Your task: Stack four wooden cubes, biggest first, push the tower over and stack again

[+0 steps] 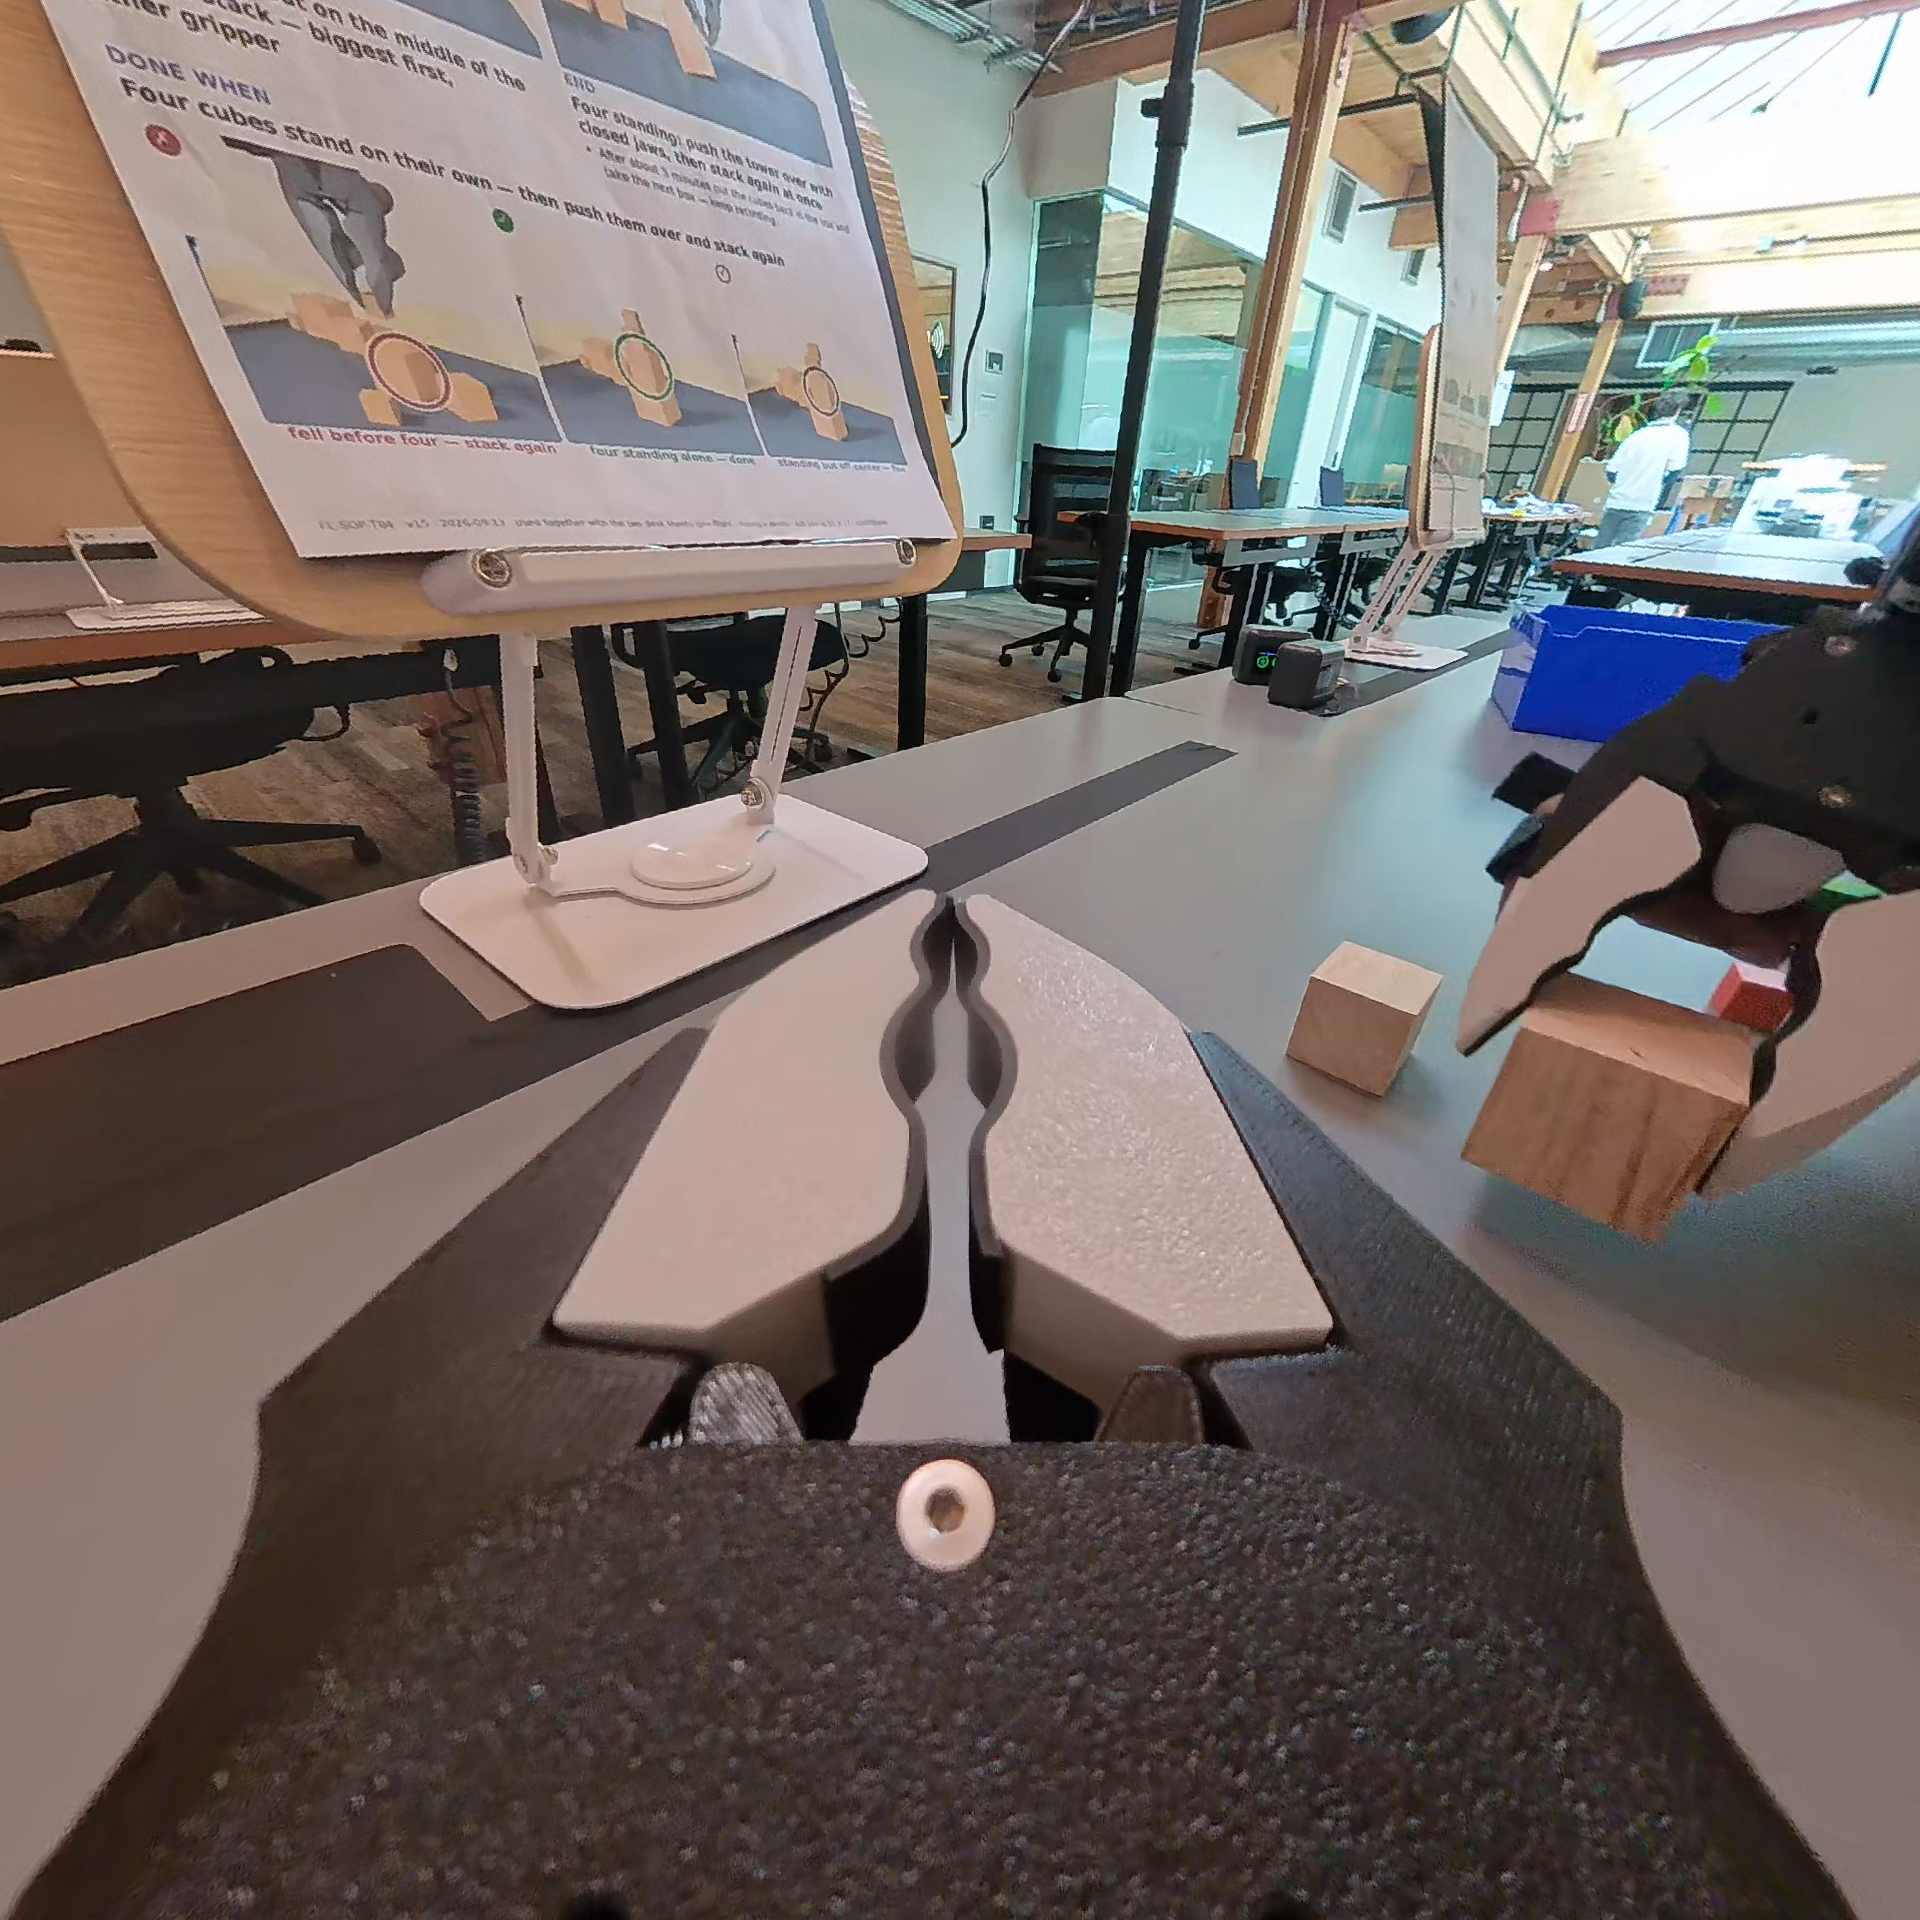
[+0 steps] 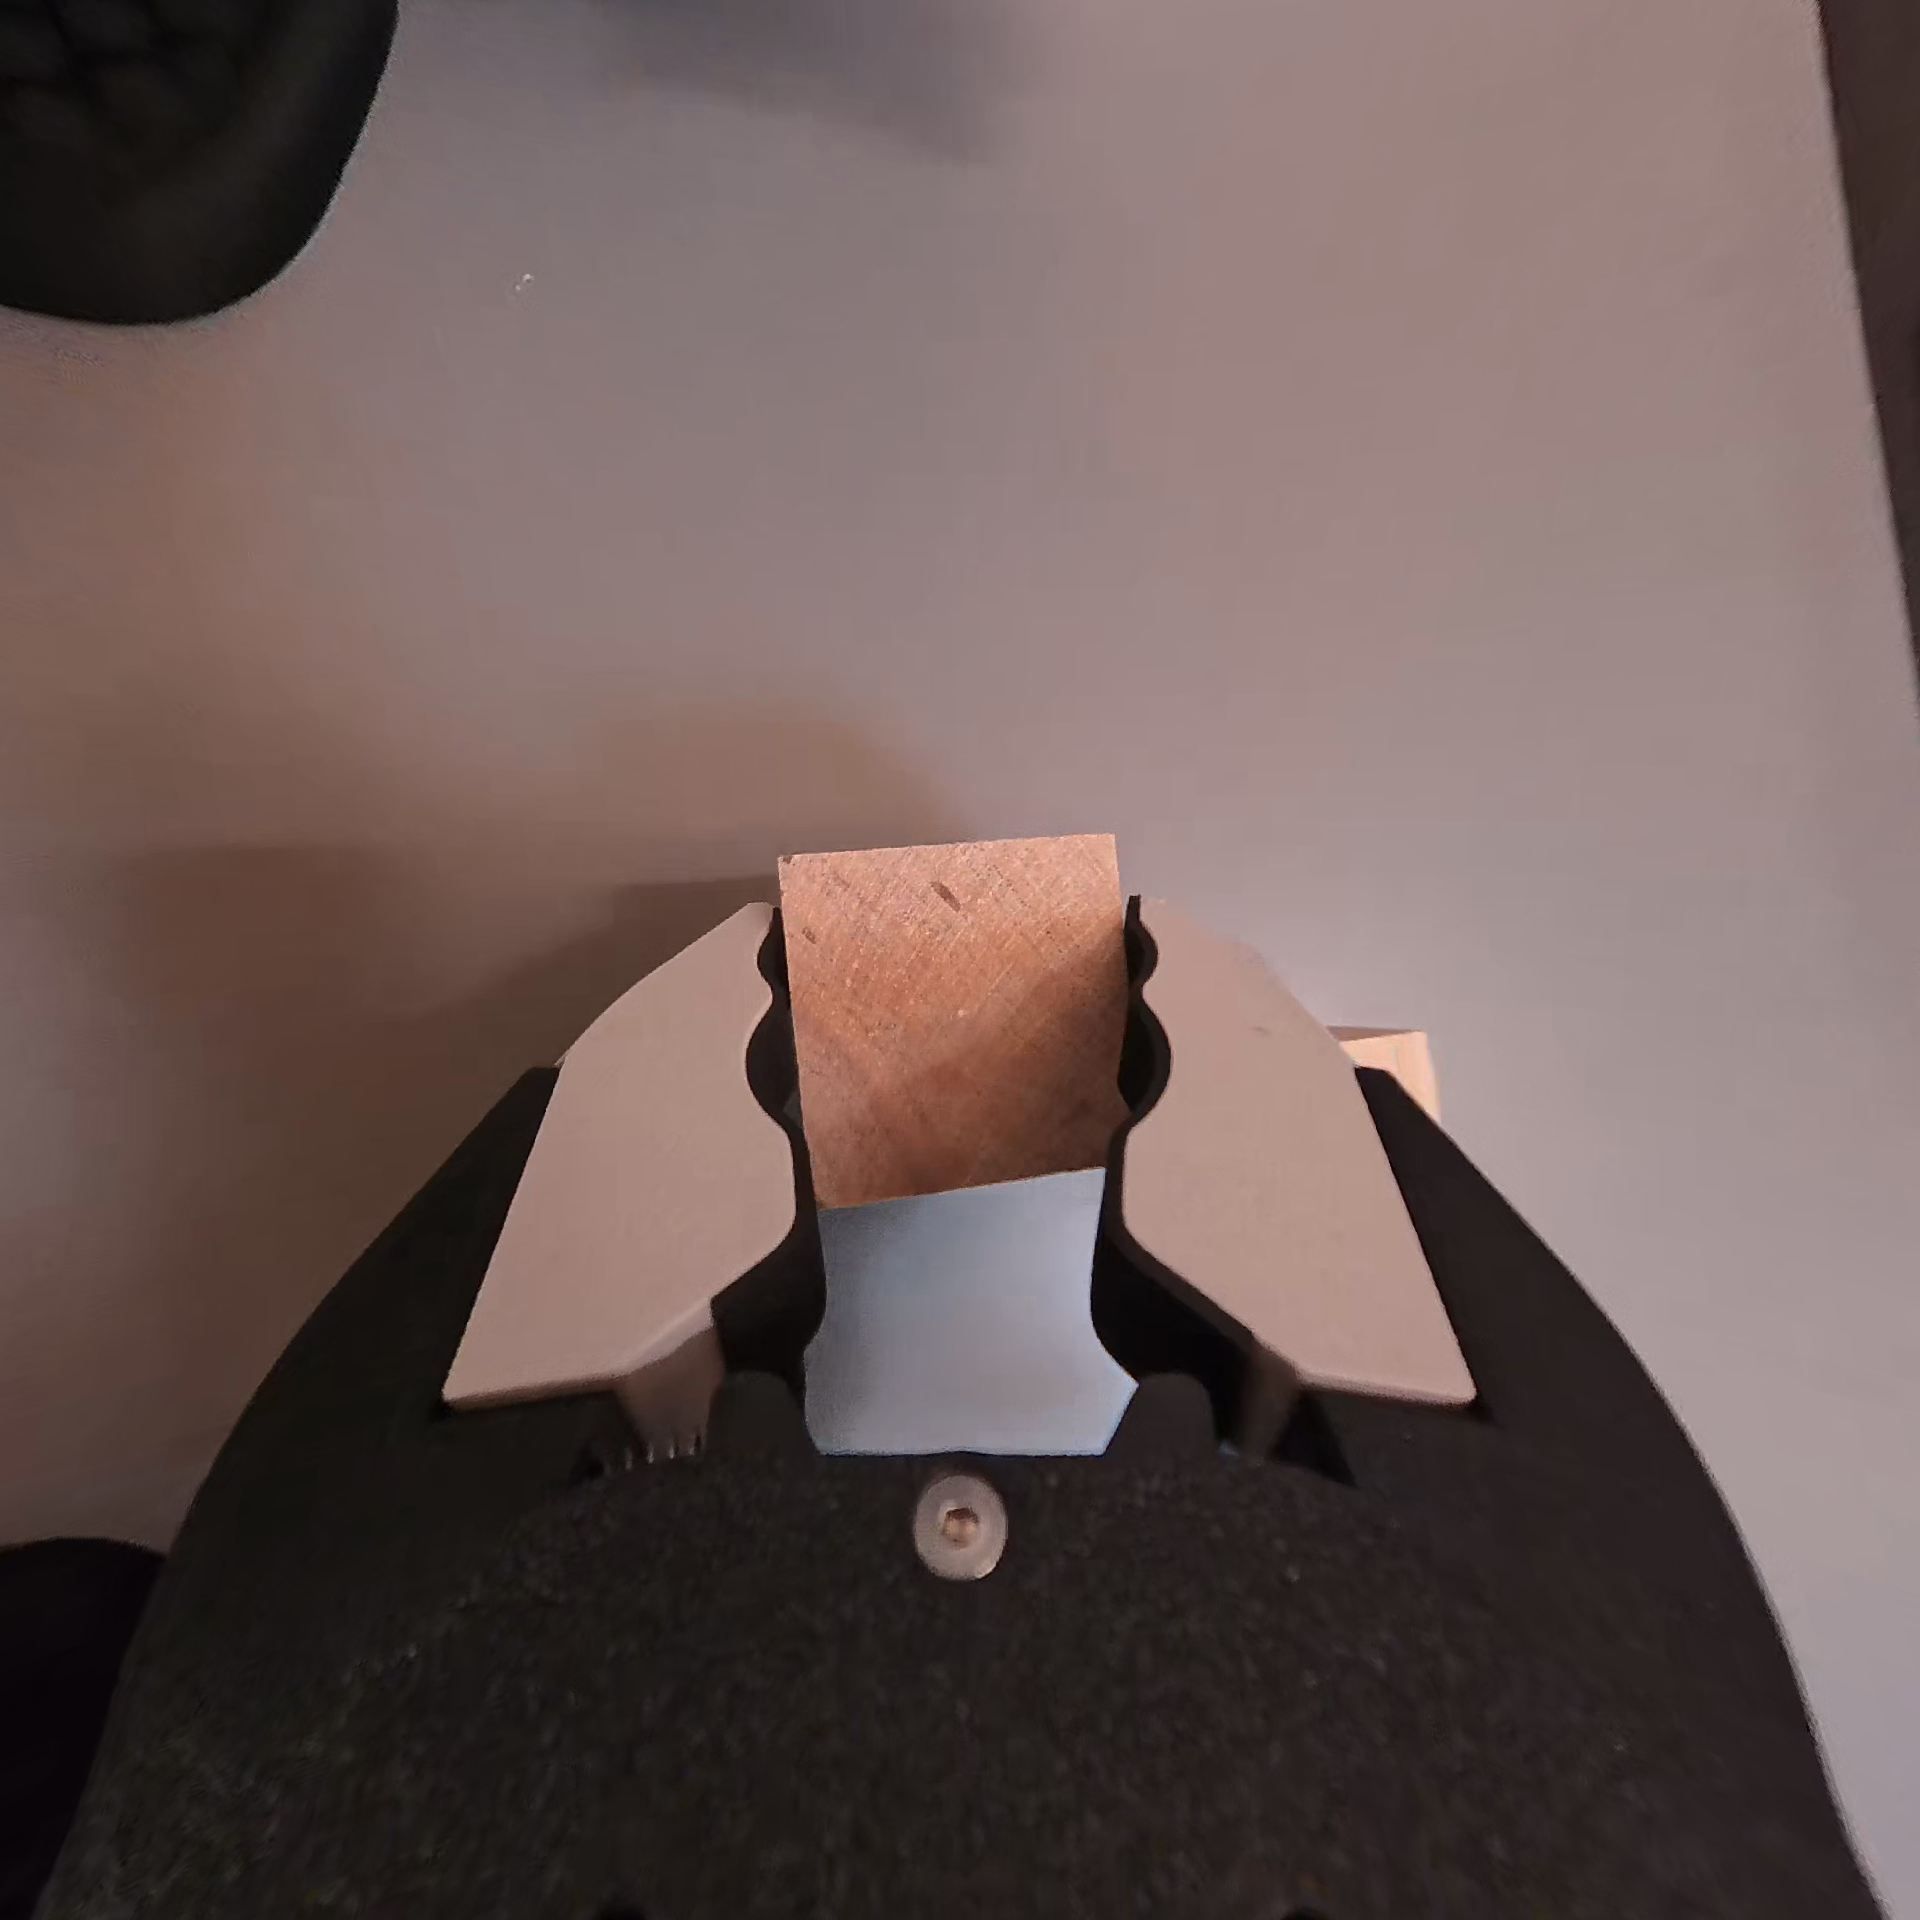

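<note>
Wooden cube (image 2: 951,1013) is clamped between the right claw (image 2: 951,925) pads, lifted clear of the grey surface (image 1: 1299,831); a smaller cube (image 1: 1361,1016) rests nearby. Left claw (image 1: 953,914) hovers fully closed, empty. Any slackening could drop the cube.

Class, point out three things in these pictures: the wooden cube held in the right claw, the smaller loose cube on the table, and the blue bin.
Held cube (image 2: 951,1023): right wrist view, top face.
Loose cube (image 1: 1363,1016): left wrist view, front face.
Blue bin (image 1: 1605,675): left wrist view, side wall.
</note>
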The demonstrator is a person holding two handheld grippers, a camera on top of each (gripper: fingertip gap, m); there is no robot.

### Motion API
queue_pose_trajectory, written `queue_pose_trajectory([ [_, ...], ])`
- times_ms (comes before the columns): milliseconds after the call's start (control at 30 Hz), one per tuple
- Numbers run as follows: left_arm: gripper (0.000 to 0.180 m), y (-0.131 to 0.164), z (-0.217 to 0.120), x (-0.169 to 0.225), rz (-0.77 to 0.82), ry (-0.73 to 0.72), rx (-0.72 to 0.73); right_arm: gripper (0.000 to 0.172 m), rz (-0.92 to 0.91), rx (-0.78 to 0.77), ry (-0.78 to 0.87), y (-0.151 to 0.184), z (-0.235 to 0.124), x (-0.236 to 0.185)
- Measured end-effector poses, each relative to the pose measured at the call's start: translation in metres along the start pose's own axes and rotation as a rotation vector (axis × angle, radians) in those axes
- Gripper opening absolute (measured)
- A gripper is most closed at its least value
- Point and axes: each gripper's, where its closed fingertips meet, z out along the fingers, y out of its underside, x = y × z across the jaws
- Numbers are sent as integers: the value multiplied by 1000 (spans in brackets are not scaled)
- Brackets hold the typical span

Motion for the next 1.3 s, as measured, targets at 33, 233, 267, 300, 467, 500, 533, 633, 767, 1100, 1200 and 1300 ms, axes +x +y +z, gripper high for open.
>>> queue_pose_trajectory([
  [33, 0, 1, 0, 0, 0, 0, -2, 61, 2, 1, -1, 2, 3, -4],
  [233, 0, 3, -1, 0, -1, -6, -10, 61, -1, 18, -17, -3, 20, -14],
  [267, 0, 3, -1, 0, -1, -8, -9, 61, -1, 16, -15, -4, 21, -13],
  [300, 0, 2, -2, -1, -1, -9, -6, 61, -4, 12, -12, -4, 22, -12],
  [467, 0, 1, -2, -2, -5, -12, -1, 74, 3, 56, -14, -10, 12, -10],
  [500, 0, 1, -2, -2, -5, -12, 0, 73, 20, 92, -20, -15, 3, -7],
  [533, 0, 1, -2, -2, -6, -13, 0, 73, 36, 124, -24, -18, -6, -4],
  [633, 0, 2, -2, -1, -5, -10, -3, 69, 43, 123, 33, -13, -31, 20],
  [767, 0, 3, -1, 0, -12, 1, -3, 69, 46, -11, 98, 18, -37, 53],
  [1100, 0, 4, -1, 7, -19, 50, 7, 45, 87, -126, 63, 53, -5, 78],
  [1200, 0, 8, 1, 11, -13, 68, -9, 44, 86, -95, 77, 38, -19, 78],
  [1300, 0, 11, 2, 14, -18, 84, -31, 44, 82, -51, 102, 12, -36, 70],
])
